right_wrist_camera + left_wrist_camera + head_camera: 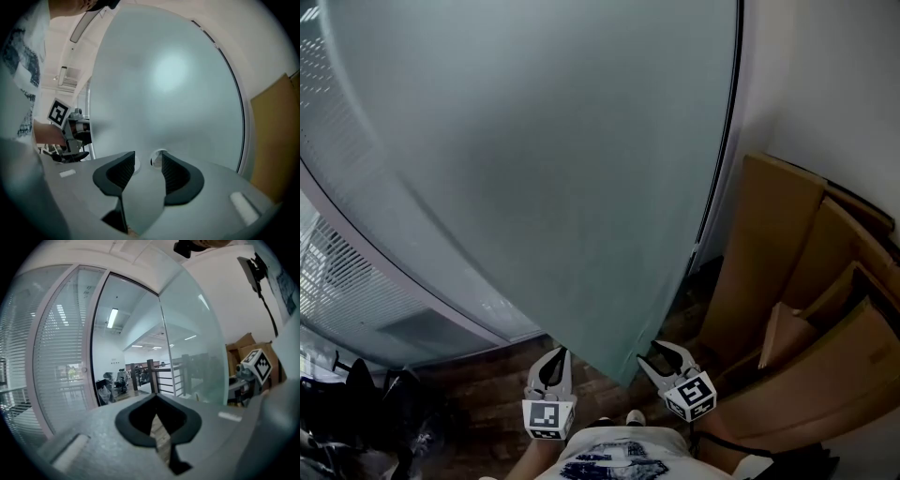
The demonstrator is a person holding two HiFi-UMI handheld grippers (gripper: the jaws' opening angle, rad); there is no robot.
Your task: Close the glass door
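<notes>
Your right hand-held gripper [661, 354] is released, its jaws apart just in front of the frosted face of the glass door [544, 169] with nothing pinched between them. Any push from it rests on smooth glass alone, so it could skid off toward the door's lower edge. Your left hand-held gripper [551, 361] is clenched empty on the other side of that edge. If the door swings while it sits there, it may be caught against the door frame [96, 333]. A hard shove risks slamming glass into the frame, and a wrong-way nudge would send the panel toward the cardboard boxes [806, 281] stacked behind the door. The door itself is a tall, pale green frosted pane, standing open with its free edge between your two grippers.
</notes>
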